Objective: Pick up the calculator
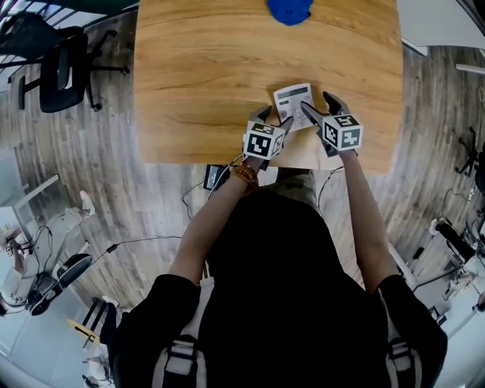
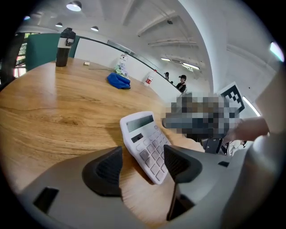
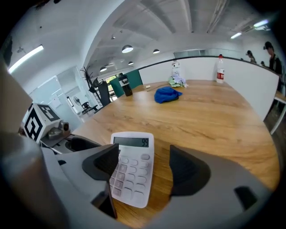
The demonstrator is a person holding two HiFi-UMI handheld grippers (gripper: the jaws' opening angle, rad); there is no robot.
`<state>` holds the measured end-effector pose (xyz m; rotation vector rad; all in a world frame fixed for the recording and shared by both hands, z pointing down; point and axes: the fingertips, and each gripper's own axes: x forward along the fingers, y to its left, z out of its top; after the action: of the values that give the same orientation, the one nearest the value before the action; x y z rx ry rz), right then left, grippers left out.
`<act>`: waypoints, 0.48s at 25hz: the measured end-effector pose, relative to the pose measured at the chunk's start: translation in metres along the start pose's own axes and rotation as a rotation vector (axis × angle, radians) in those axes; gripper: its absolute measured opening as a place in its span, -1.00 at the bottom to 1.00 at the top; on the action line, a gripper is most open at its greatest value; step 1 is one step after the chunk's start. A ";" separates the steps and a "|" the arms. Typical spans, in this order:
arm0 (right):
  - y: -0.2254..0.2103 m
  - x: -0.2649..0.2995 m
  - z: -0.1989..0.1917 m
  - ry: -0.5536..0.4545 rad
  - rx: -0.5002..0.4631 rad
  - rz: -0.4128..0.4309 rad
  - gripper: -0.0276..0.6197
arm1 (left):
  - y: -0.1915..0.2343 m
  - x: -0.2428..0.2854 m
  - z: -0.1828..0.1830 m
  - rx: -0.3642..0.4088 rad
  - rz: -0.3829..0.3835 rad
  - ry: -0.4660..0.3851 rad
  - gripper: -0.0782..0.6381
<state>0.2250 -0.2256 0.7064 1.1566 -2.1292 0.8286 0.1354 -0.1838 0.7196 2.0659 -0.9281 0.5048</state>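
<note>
A white calculator (image 1: 294, 104) lies flat on the wooden table (image 1: 197, 83), close to the near edge, with digits lit on its display. My left gripper (image 1: 274, 117) is at its near left corner and my right gripper (image 1: 317, 102) at its right side. In the left gripper view the calculator (image 2: 147, 145) sits between and just beyond the open left gripper (image 2: 142, 163), with neither pad on it. In the right gripper view the right gripper (image 3: 145, 167) stands open; its left finger (image 3: 105, 163) overlaps the left edge of the calculator (image 3: 132, 167), and bare wood shows before the right finger.
A blue cloth (image 1: 289, 9) lies at the table's far edge. A dark bottle (image 2: 65, 41) and a clear bottle (image 3: 219, 69) stand at the far side. The table's near edge is right under my hands. Office chairs (image 1: 64, 72) stand on the floor to the left.
</note>
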 end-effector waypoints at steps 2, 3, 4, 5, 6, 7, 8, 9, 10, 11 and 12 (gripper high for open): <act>-0.005 0.004 -0.006 0.016 0.002 -0.009 0.24 | 0.000 0.005 -0.003 -0.007 0.001 0.010 0.04; -0.006 0.006 -0.009 0.021 0.006 -0.007 0.23 | 0.000 0.008 -0.004 -0.011 0.001 0.015 0.04; -0.007 0.009 -0.011 0.025 0.010 -0.002 0.23 | 0.000 0.010 -0.005 -0.016 0.002 0.019 0.04; -0.007 0.012 -0.014 0.028 0.012 0.007 0.23 | 0.001 0.011 -0.005 -0.023 0.004 0.020 0.04; -0.006 0.016 -0.018 0.032 0.010 0.018 0.23 | 0.001 0.012 -0.005 -0.031 0.009 0.019 0.04; -0.006 0.019 -0.020 0.037 0.009 0.027 0.22 | 0.002 0.013 -0.005 -0.039 0.015 0.016 0.04; -0.005 0.021 -0.020 0.039 0.009 0.032 0.21 | 0.003 0.013 -0.005 -0.045 0.020 0.011 0.04; -0.004 0.022 -0.018 0.037 0.014 0.037 0.21 | 0.003 0.013 -0.005 -0.049 0.024 0.008 0.04; -0.003 0.023 -0.015 0.030 0.026 0.044 0.21 | 0.003 0.013 -0.005 -0.052 0.025 0.008 0.04; -0.001 0.023 -0.013 0.022 0.041 0.051 0.21 | 0.003 0.013 -0.006 -0.055 0.025 0.009 0.04; 0.001 0.023 -0.010 0.016 0.055 0.057 0.20 | 0.004 0.013 -0.007 -0.060 0.026 0.010 0.04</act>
<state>0.2149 -0.2293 0.7295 1.1179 -2.1477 0.9247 0.1408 -0.1852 0.7338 1.9980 -0.9539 0.4943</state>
